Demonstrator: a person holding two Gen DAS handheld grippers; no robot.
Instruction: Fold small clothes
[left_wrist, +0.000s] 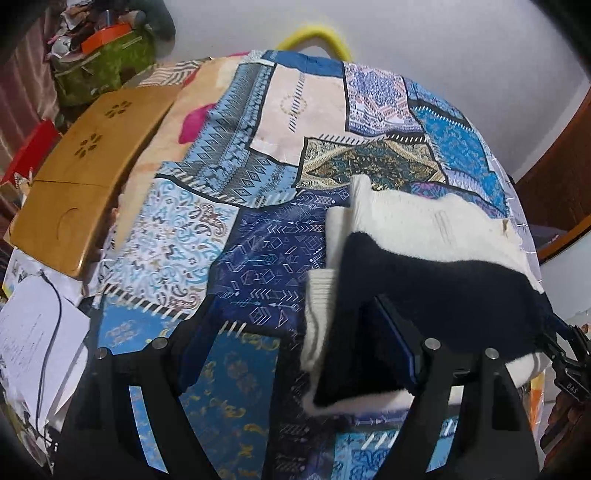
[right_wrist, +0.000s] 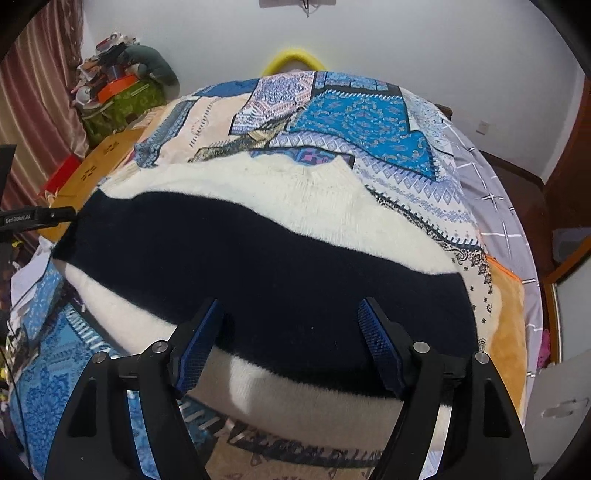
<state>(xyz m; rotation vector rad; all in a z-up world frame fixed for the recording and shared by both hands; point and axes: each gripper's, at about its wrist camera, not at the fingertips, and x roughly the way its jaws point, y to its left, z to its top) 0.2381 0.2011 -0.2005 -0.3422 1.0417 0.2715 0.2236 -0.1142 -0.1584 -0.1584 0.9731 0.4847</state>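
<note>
Between the jaws of our right gripper (right_wrist: 290, 345), which stand wide apart and hold nothing, we see the fuzzy white knit sweater with a broad black band (right_wrist: 258, 258) directly ahead and just below. Its long axis runs left to right across that view, the black band crossing under both blue ridged pads (right_wrist: 197, 345).

Our left gripper (left_wrist: 295, 354) also has its jaws wide, and from its wrist view the sweater lies to the right. The right-hand pad sits against or under a lifted end of the garment; we cannot tell whether it presses the cloth. A ribbed white cuff (left_wrist: 317, 314) hangs blurred beside that pad. In our judgement the left gripper is nearer the sweater's left end, the right one nearer its middle.

Further out, the sweater rests on the bed's blue patchwork-print bedspread (left_wrist: 240, 236). A brown wooden lap tray (left_wrist: 85, 173) lies at the far left edge, with loose white papers (left_wrist: 33, 332) nearer. Nothing blocks a fold across the sweater.
</note>
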